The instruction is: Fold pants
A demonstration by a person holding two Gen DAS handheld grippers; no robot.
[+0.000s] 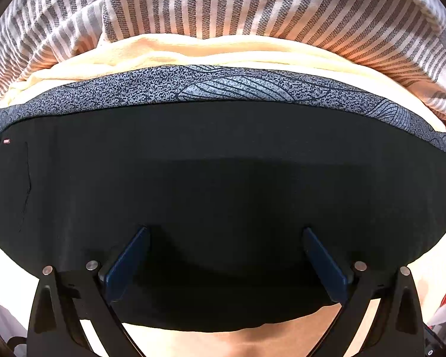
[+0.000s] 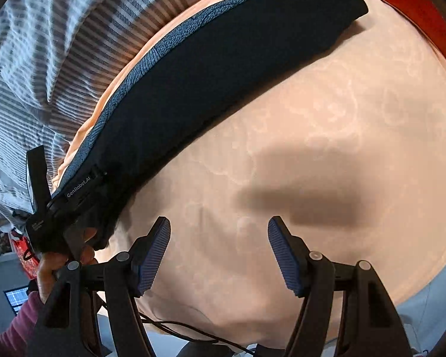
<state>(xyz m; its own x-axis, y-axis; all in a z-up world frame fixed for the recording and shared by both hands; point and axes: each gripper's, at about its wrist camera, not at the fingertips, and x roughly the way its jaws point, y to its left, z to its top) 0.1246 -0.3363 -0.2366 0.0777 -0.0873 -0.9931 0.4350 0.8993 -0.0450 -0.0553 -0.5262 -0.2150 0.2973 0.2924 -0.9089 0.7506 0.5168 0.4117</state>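
The left gripper (image 1: 225,244) points straight down over the pants (image 1: 223,178), and its two blue-padded jaws stand spread apart, with black cloth filling the space between and beneath them. The pads do not squeeze any fold; whether their tips touch the cloth cannot be told. The right gripper (image 2: 219,238) is tilted downward, well off to the side of the pants. Its ribbed blue pads (image 2: 153,255) are also spread, with nothing between them but the pale peach sheet (image 2: 312,136) below, where a soft dark shadow falls.

The pants are black and lie as a long folded band on that sheet. One long edge of the pants shows a speckled grey-blue strip (image 1: 211,86) printed with fine leaf-like lines, and a tiny red tag (image 1: 6,141) sits near one end of the band. In the right wrist view, the left gripper's black body, lettered GenRobot.AI, stands on the near end of the pants, held by a hand (image 2: 52,270) in a magenta sleeve (image 2: 17,327).

Beyond the patterned edge of the pants, a narrow band of sheet is bare, then a rumpled grey-and-white striped blanket (image 1: 252,6) rises. Past the far end of the pants, something red (image 2: 416,9) borders the sheet.
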